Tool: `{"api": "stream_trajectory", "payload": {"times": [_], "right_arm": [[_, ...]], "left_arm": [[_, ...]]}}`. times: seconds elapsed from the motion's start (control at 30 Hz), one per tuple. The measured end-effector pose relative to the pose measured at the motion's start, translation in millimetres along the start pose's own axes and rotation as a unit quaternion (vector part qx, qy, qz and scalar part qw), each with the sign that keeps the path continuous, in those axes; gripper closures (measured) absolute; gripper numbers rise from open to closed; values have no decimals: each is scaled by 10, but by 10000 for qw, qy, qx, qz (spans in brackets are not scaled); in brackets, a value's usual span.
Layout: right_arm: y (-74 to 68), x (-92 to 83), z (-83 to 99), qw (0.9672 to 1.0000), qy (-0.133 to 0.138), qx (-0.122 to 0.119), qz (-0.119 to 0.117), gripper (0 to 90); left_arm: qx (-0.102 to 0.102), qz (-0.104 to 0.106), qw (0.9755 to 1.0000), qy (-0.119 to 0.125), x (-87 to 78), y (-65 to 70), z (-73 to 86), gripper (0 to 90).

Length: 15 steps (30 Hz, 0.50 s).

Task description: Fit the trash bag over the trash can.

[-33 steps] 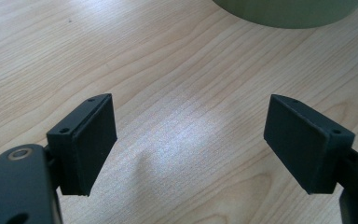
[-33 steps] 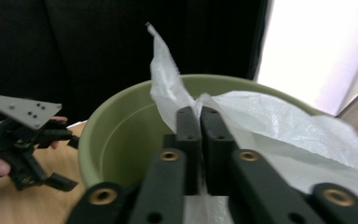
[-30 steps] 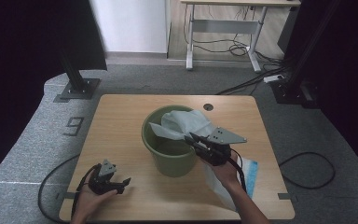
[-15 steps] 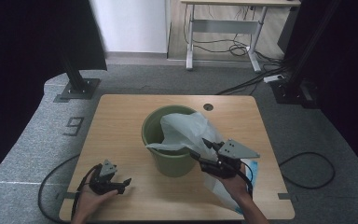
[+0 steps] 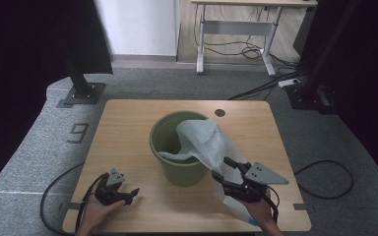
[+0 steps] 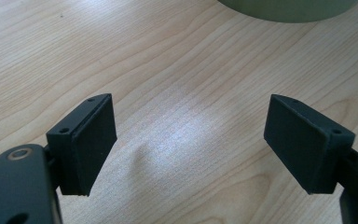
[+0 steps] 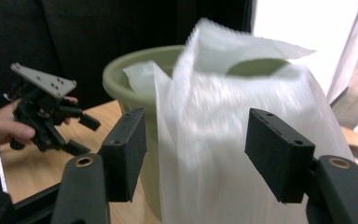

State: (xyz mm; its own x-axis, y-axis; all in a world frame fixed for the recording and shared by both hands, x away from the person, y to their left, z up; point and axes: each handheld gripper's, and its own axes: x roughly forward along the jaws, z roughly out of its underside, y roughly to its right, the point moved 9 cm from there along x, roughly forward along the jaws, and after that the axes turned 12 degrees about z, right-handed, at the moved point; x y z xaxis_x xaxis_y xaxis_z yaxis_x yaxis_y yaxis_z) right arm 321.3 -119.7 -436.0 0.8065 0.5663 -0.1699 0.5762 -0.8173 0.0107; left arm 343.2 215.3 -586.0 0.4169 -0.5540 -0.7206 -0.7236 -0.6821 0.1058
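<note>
A white plastic bag [image 5: 204, 142] drapes half inside the green bucket [image 5: 170, 142].

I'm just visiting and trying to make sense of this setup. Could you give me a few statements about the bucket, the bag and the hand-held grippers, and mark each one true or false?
1. The green bucket stands upright on the wooden table. True.
2. The white plastic bag lies flat on the table, well apart from the bucket. False: it drapes over the bucket's rim, partly inside and partly hanging down the outside.
3. The right hand-held gripper is clamped shut on the bag. False: its jaws have just been opening and stand apart, near the bag.
4. The left hand-held gripper is open over bare wood. True.
5. The left hand-held gripper holds the bucket's rim. False: it sits near the table's front edge, apart from the bucket.
</note>
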Motion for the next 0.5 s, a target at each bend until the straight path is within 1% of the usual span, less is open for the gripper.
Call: {"api": "stream_trajectory", "payload": {"times": [0.07,0.1,0.13,0.2,0.23,0.27,0.3,0.37,0.4,0.43,0.5], "right_arm": [[20,-19,92,10000,-47,44,51,359],[34,-37,190,9999,-60,70,81,354],[34,-37,190,9999,-60,70,81,354],[44,-49,299,9998,-34,123,137,344],[59,-33,431,9995,-148,154,221,329],[59,-33,431,9995,-148,154,221,329],[78,-8,544,9990,-251,223,297,316],[88,20,637,9984,-351,258,362,296],[88,20,637,9984,-351,258,362,296],[82,46,705,9979,-435,273,403,280],[76,72,756,9973,-498,252,482,270]], "left_arm": [[0,-6,10000,-5,-1,-1,1,171],[3,-5,10000,-1,-2,0,0,171],[2,-8,10000,-7,-5,1,1,171],[2,-10,10000,3,-6,0,-1,171],[9,-10,10000,-4,-6,0,0,172],[7,-9,10000,2,0,3,0,172],[14,-15,10000,-20,7,7,3,172],[17,-17,10000,-21,9,8,2,172],[17,-17,10000,-21,9,8,2,172],[11,-20,10000,-21,7,6,2,172],[6,-27,10000,0,-2,-1,0,171]]}}
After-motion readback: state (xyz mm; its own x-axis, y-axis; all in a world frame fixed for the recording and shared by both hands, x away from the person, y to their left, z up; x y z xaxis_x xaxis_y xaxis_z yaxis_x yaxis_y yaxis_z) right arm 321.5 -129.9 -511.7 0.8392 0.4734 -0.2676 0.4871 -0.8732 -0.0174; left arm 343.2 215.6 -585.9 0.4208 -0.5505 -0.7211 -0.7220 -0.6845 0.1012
